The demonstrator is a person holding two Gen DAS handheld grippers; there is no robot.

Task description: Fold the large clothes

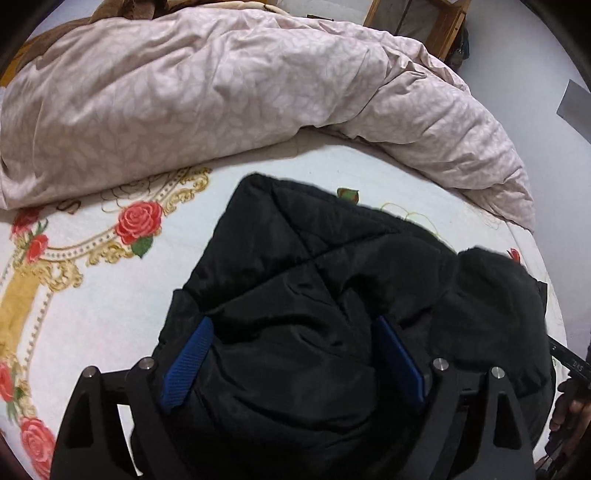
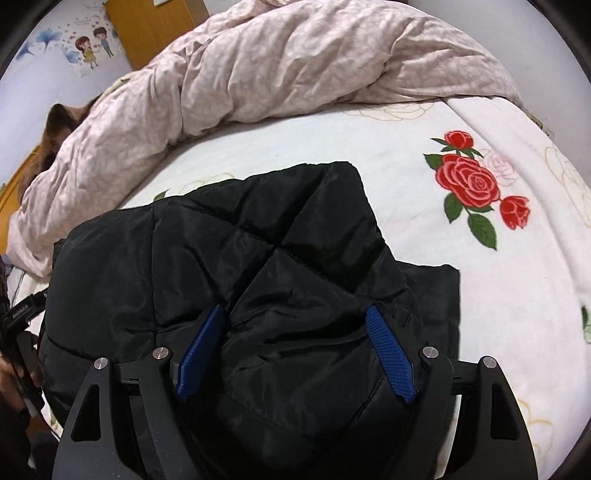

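A bed fills both views, covered by a white blanket (image 1: 96,288) printed with red roses and gold scrollwork; in the right wrist view the same blanket (image 2: 498,295) shows a large rose spray at the right of the frame. Along the top of each frame lies a crumpled pale pink duvet (image 1: 207,99), bunched in a long ridge that curves down toward the right edge in the left wrist view and toward the left edge in the right wrist view (image 2: 280,62). A black quilted jacket (image 1: 325,306) rests on the blanket in the lower middle of the frame, folded into a thick bundle with stitched diamond panels facing up; in the right wrist view the jacket (image 2: 236,266) spans from the lower left to just right of centre, a flatter layer sticking out at its right side. The left gripper (image 1: 295,354) sits at the bottom centre, its jaws spread wide with the blue pads on either side of a puffed fold of the jacket, not clenched on it. The right gripper (image 2: 295,350) looks the same: jaws released, blue pads apart with the jacket fabric bulging between them. At the upper left of the right wrist view a cartoon wall sticker (image 2: 92,44) hangs beside a wooden door (image 2: 155,26).
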